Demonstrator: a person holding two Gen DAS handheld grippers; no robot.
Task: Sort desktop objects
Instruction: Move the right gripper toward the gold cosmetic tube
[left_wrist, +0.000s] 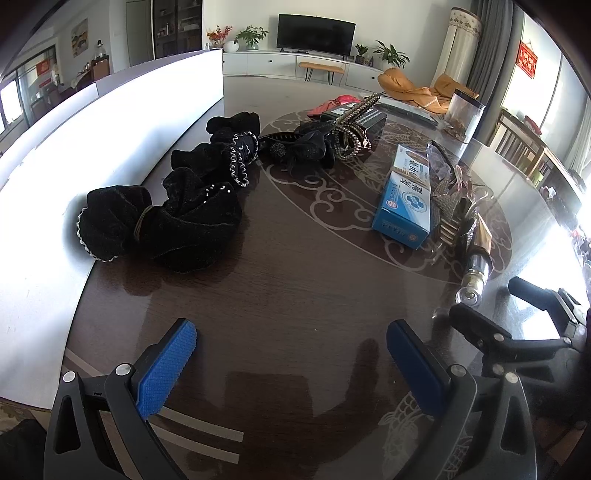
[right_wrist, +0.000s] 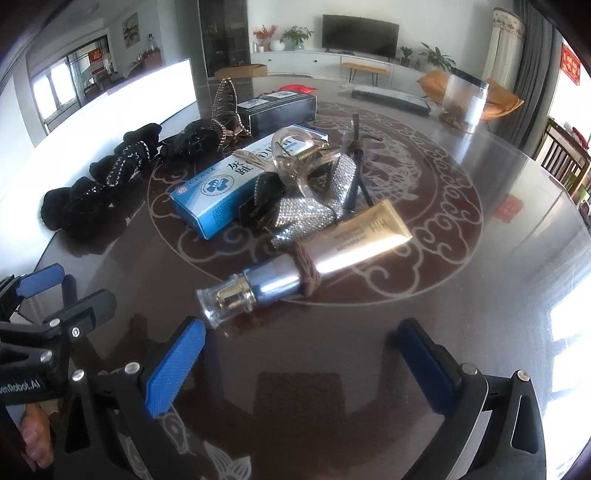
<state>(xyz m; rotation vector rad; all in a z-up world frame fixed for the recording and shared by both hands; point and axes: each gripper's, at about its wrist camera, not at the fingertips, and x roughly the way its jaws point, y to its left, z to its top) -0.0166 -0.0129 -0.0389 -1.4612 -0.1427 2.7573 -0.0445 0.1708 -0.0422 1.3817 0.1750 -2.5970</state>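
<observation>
Gold cosmetic tube with clear cap (right_wrist: 295, 266) lying flat near the middle of the dark glossy round table (right_wrist: 480, 314), blue cardboard medicine box (right_wrist: 229, 188) beyond it, black velvet scrunchies (left_wrist: 166, 221) along the left edge, left gripper (left_wrist: 291, 354) spread wide and empty, right gripper (right_wrist: 299, 354) spread wide and empty, cap just ahead.

Bright living room, television (left_wrist: 316, 34), perhaps daylight

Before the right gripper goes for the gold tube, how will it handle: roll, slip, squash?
The gold tube lies flat on the glossy table, so a nudge would probably slide it. Its round clear cap suggests that end may roll; the flat crimped end should resist. A brown hair tie wraps it and may drag along.
</observation>
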